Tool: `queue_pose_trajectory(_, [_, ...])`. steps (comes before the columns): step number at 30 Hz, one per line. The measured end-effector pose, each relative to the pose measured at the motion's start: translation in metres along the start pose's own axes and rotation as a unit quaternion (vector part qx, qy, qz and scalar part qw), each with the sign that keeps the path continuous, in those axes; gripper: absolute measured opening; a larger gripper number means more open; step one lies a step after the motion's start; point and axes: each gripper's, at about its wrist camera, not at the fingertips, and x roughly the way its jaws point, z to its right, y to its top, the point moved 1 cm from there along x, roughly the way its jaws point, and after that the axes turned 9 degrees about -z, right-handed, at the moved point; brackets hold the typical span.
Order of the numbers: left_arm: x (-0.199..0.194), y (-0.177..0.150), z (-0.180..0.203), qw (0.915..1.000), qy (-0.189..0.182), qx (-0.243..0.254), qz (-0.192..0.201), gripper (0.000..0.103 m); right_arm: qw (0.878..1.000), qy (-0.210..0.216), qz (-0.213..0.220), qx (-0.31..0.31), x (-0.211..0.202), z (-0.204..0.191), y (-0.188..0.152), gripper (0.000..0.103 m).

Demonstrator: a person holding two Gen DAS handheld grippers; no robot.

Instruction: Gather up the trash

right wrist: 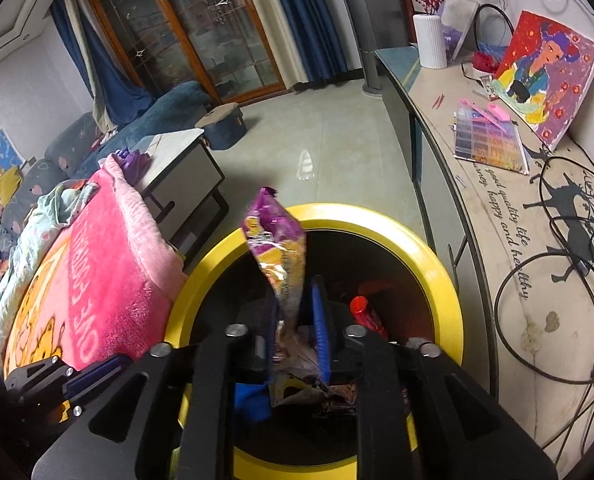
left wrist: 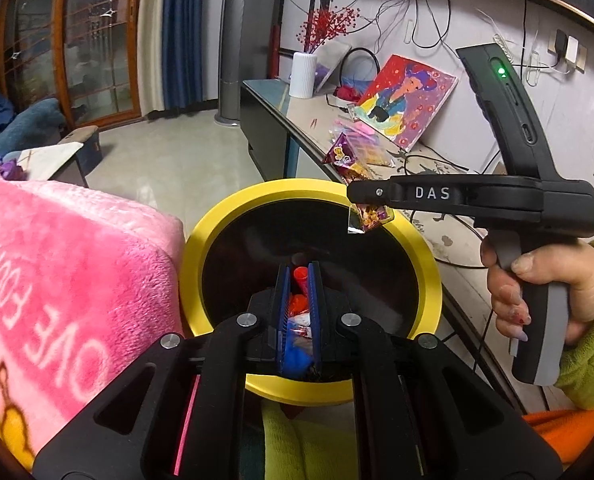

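A round bin with a yellow rim (left wrist: 233,220) (right wrist: 417,240) and a dark inside lies under both grippers. My right gripper (right wrist: 299,292) (left wrist: 353,192) hangs over it, jaws parted. A purple and yellow snack wrapper (right wrist: 275,240) (left wrist: 347,158) stands loose between them, clear of the blue right pad (right wrist: 320,320). My left gripper (left wrist: 297,270) (right wrist: 97,366) is over the bin's near edge with its jaws almost together. Red, white and blue trash (left wrist: 299,304) shows through the slit. I cannot tell whether it is pinched or lies in the bin. A red tube (right wrist: 361,308) rests inside.
A pink plush blanket (left wrist: 77,260) presses against the bin's left side. On the right runs a long sideboard (right wrist: 497,240) carrying a painting (left wrist: 409,96), a white vase (left wrist: 303,74), a bead box (right wrist: 489,140) and loose cables. A hand in a green sleeve (left wrist: 537,280) holds the right gripper.
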Motion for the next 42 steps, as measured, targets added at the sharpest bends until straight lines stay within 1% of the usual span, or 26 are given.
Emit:
queue_pose_trajectory(1, [0.002,0.001,-0.001,1.0,0.002,-0.003,-0.001,0.013,1.0,-0.001,0.0,0.001,0.0,0.001,0.001,0.036])
queue_pose_trajectory(3, [0.003,0.002,-0.003,1.0,0.005,-0.007,0.0,0.03,1.0,-0.004,0.001,0.004,0.0,0.002,0.0,0.044])
queue_pose_trajectory(4, [0.002,0.002,-0.005,0.9999,0.007,-0.011,0.0,0.034,1.0,-0.005,0.001,0.003,0.0,0.002,0.0,0.045])
queue_pose_trajectory(5, [0.0,0.002,-0.007,0.9999,0.009,-0.014,0.001,0.039,1.0,-0.007,0.002,0.003,-0.002,0.002,0.0,0.046])
queue_pose_trajectory(6, [-0.001,0.002,-0.01,0.9998,0.012,-0.017,0.002,0.046,1.0,-0.009,0.003,0.003,-0.004,0.001,-0.001,0.051])
queue_pose_trajectory(7, [-0.005,0.002,-0.014,0.9995,0.017,-0.025,0.004,0.05,1.0,-0.011,0.005,0.003,-0.005,0.001,-0.001,0.055])
queue_pose_trajectory(8, [-0.008,0.002,-0.016,0.9994,0.02,-0.029,0.006,0.057,1.0,-0.014,0.007,0.002,-0.007,0.0,-0.003,0.056])
queue_pose_trajectory(9, [-0.012,0.002,-0.02,0.9991,0.023,-0.035,0.008,0.062,1.0,-0.017,0.007,0.002,-0.01,-0.002,-0.004,0.059])
queue_pose_trajectory(10, [-0.016,0.001,-0.024,0.9988,0.026,-0.04,0.012,0.065,1.0,-0.019,0.007,0.001,-0.012,-0.004,-0.006,0.065])
queue_pose_trajectory(12, [-0.026,0.0,-0.032,0.9977,0.039,-0.052,0.018,0.078,1.0,-0.023,0.015,-0.002,-0.019,-0.011,-0.01,0.073])
queue_pose_trajectory(13, [-0.033,-0.002,-0.038,0.9968,0.048,-0.061,0.022,0.081,1.0,-0.024,0.016,-0.003,-0.021,-0.014,-0.011,0.078])
queue_pose_trajectory(15, [-0.042,-0.003,-0.046,0.9956,0.054,-0.071,0.028,0.089,0.999,-0.027,0.023,-0.01,-0.029,-0.024,-0.015,0.084])
queue_pose_trajectory(16, [-0.05,-0.005,-0.052,0.9947,0.058,-0.078,0.034,0.091,0.999,-0.029,0.027,-0.014,-0.032,-0.03,-0.017,0.089])
queue_pose_trajectory(19, [-0.064,-0.008,-0.061,0.9929,0.067,-0.088,0.043,0.092,0.998,-0.037,0.039,-0.033,-0.04,-0.048,-0.023,0.096])
queue_pose_trajectory(21, [-0.076,-0.013,-0.069,0.9915,0.073,-0.095,0.05,0.092,0.997,-0.044,0.052,-0.046,-0.046,-0.062,-0.031,0.096])
queue_pose_trajectory(29, [-0.119,-0.038,-0.091,0.984,0.1,-0.124,0.08,0.092,0.993,-0.027,0.101,-0.056,-0.068,-0.102,-0.062,0.096])
queue_pose_trajectory(32, [-0.132,-0.048,-0.094,0.9806,0.109,-0.132,0.094,0.092,0.987,-0.04,0.135,-0.076,-0.075,-0.118,-0.075,0.096])
queue_pose_trajectory(36, [-0.149,-0.06,-0.095,0.9768,0.124,-0.135,0.11,0.092,0.98,-0.04,0.172,-0.095,-0.084,-0.133,-0.086,0.096])
queue_pose_trajectory(42, [-0.168,-0.076,-0.097,0.972,0.131,-0.145,0.13,0.092,0.97,-0.038,0.206,-0.12,-0.092,-0.144,-0.095,0.096])
